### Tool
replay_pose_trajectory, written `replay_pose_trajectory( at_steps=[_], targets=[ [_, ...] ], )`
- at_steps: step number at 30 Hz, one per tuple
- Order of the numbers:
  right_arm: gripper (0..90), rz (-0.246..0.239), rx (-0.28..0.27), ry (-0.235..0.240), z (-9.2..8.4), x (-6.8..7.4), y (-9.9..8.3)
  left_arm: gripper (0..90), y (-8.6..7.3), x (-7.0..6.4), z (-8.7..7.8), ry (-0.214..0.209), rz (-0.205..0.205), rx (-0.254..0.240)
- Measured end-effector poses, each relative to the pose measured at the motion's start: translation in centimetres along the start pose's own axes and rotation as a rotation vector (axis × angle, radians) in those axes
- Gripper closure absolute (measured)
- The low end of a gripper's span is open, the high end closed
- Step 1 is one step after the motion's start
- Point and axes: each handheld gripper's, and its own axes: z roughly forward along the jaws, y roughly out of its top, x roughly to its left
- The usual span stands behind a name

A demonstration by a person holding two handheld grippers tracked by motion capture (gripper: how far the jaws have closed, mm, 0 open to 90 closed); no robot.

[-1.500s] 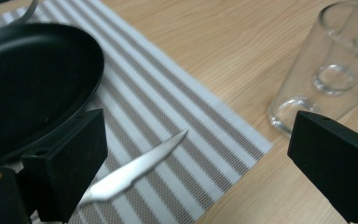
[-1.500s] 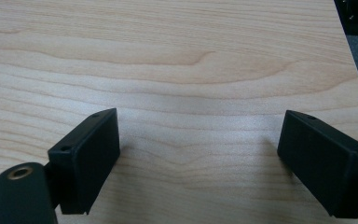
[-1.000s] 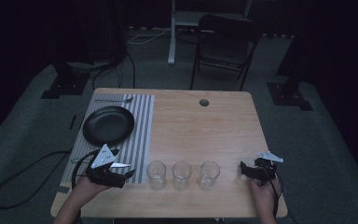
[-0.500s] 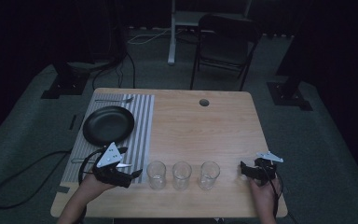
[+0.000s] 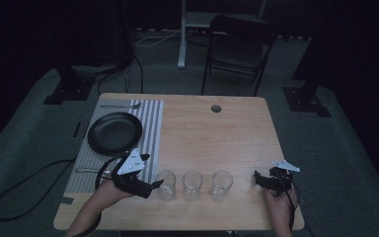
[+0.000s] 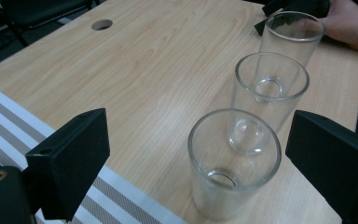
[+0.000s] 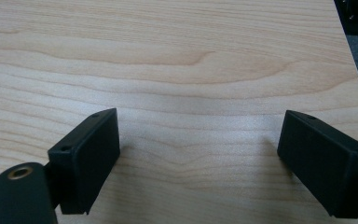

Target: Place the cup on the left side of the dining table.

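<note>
left claw (image 5: pixel 154 185) jaws apart, just been narrowing, nothing gripped | nearest glass (image 6: pixel 233 163) ahead, right of centre between its jaws | right claw (image 5: pixel 257 178) apart over bare worktop (image 7: pixel 177 60) | advice: centre first, clamp low, avoid second glass (image 6: pixel 270 88)

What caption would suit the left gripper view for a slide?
Open left gripper lined up on the nearest glass of three in a row on the wooden table, pads clear of it.
</note>
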Motion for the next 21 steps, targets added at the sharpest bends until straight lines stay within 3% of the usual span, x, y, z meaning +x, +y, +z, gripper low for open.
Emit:
replay_pose_trajectory(
  at_steps=[15,21],
  targets=[
    [12.4,0.0,0.0,0.0,0.0,0.0,0.0,6.6,2.0,-1.2,3.0,-0.071,0.056,0.05],
    [12.4,0.0,0.0,0.0,0.0,0.0,0.0,6.7,2.7,-1.7,4.3,-0.119,0.075,0.076]
  ],
)
